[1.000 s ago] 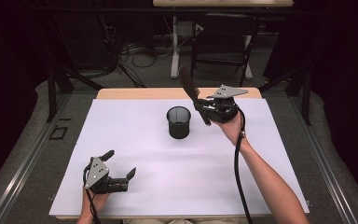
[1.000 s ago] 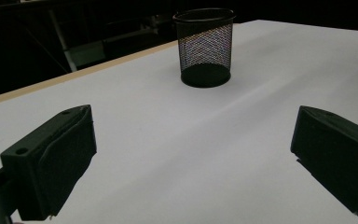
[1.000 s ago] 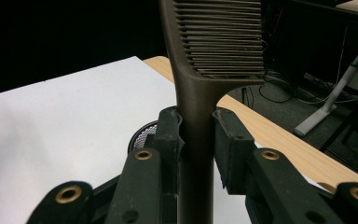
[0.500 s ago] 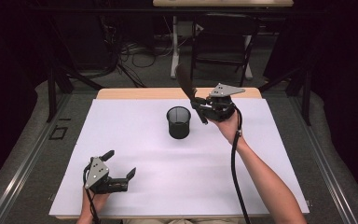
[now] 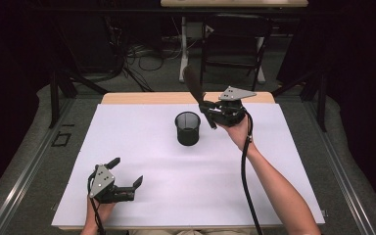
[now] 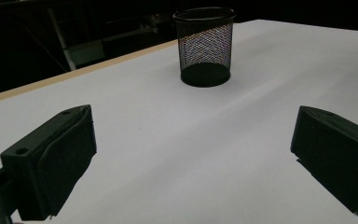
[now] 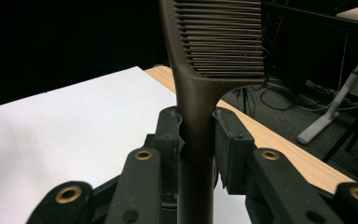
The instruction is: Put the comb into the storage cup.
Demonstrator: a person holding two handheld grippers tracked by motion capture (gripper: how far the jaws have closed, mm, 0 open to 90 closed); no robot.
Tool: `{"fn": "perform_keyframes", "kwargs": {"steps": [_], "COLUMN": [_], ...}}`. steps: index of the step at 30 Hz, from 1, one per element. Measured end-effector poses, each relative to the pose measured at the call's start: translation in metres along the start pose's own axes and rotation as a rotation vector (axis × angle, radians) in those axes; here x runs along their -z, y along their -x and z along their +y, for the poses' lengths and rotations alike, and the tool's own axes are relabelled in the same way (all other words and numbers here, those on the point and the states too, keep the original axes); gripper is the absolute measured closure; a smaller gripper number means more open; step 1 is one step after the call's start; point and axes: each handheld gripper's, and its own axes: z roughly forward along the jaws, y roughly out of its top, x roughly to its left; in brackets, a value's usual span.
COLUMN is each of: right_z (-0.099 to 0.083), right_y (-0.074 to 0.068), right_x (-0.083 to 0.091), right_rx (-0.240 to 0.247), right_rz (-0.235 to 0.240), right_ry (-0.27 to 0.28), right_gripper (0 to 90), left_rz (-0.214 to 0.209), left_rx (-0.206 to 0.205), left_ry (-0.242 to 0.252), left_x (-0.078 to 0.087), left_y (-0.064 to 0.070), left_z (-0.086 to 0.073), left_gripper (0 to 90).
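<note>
Left hand-held gripper (image 5: pixel 127 179) of mine rests low on the white-covered table (image 5: pixel 142 147), well short of the black wire-mesh cup (image 5: pixel 188 128) and to its near left in the high view. Its jaws stand wide apart with nothing between them; in the left gripper view I see bare white surface between the two black pads (image 6: pixel 56 158), and the mesh cup (image 6: pixel 204 45) stands upright farther off, slightly right of centre. My left hand (image 5: pixel 99 211) holds that tool at the near edge of the table.

Farther out, my right hand-held gripper (image 5: pixel 208 108) is raised just to the right of the cup, level with its rim or a little above, and not touching it. It is clenched on a dark brown plastic comb (image 5: pixel 194 86): in the right gripper view the two jaws press on either side of the comb's (image 7: pixel 200 93) narrow handle, and the toothed part rises above them. In the high view the comb tilts up and away from the gripper, its free end leaning over the far side of the cup, toward the table's wooden far edge (image 5: pixel 142 98). My right hand (image 5: pixel 235 129) and forearm reach in from the near right, with the black cable (image 5: pixel 245 181) trailing along beside the arm.

Beyond the cup, behind the table, lie a grey floor and dark metal frames.
</note>
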Motion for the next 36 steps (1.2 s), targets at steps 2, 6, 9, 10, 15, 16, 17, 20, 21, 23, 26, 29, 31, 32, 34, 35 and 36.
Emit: {"fn": "perform_keyframes", "kwargs": {"steps": [2,6,9,10,15,16,17,20,21,23,26,29,31,32,34,35,36], "right_z": [0.000,0.001,0.001,0.003,0.006,0.007,0.007,0.008,0.008,0.008,0.008,0.008,0.009,0.009,0.009,0.010,0.010], "right_y": [0.000,0.000,0.000,0.001,-0.002,-0.003,-0.003,-0.003,-0.003,-0.002,-0.001,0.000,0.000,0.000,0.000,0.000,0.000], "right_x": [-0.001,-0.002,-0.003,-0.003,-0.005,-0.005,-0.005,-0.007,-0.007,-0.008,-0.009,-0.009,-0.009,-0.009,-0.010,-0.011,-0.011], "right_rx": [-0.001,0.003,-0.001,-0.002,0.005,0.005,0.004,0.005,0.003,0.001,-0.005,-0.014,-0.015,-0.015,-0.014,-0.013,-0.013], "right_rz": [0.002,-0.002,0.001,0.004,0.010,0.011,0.012,0.011,0.010,0.010,0.008,0.009,0.009,0.009,0.009,0.010,0.010], "right_ry": [-0.001,0.000,0.004,0.006,0.015,0.018,0.021,0.019,0.021,0.022,0.025,0.032,0.034,0.034,0.040,0.042,0.042], "right_gripper": [72.9,72.9,72.9,73.0,73.0,73.0,73.0,73.0,72.9,73.0,72.9,73.0,73.0,73.0,73.0,73.0,73.0], "left_rz": [0.000,0.001,0.001,0.001,0.001,0.000,0.001,0.001,0.002,0.001,0.001,0.001,0.002,0.002,0.002,0.002,0.002], "left_rx": [0.003,0.004,0.005,0.004,0.000,0.001,0.000,-0.001,-0.001,0.001,-0.001,0.000,-0.001,-0.001,-0.001,0.000,0.000], "left_ry": [-0.001,0.001,-0.001,0.000,0.000,0.001,0.001,0.002,0.001,0.001,0.001,0.000,0.001,0.001,0.000,0.000,0.000], "left_x": [0.000,0.000,0.000,0.000,0.000,0.000,0.000,0.000,0.001,0.000,0.000,0.000,0.000,0.000,0.000,0.000,0.000], "left_y": [0.000,0.000,0.000,0.000,0.000,0.000,-0.001,0.000,0.000,0.000,0.000,0.000,0.000,0.000,0.000,0.000,0.000], "left_z": [0.000,0.000,0.000,0.000,0.000,0.000,0.000,0.000,0.000,0.000,0.000,0.000,0.000,0.000,0.000,0.000,0.000], "left_gripper": [0.0,0.0,0.0,0.0,0.0,0.0,0.0,0.0,0.0,0.0,0.0,0.0,0.0,0.0,0.0,0.0,0.0]}}
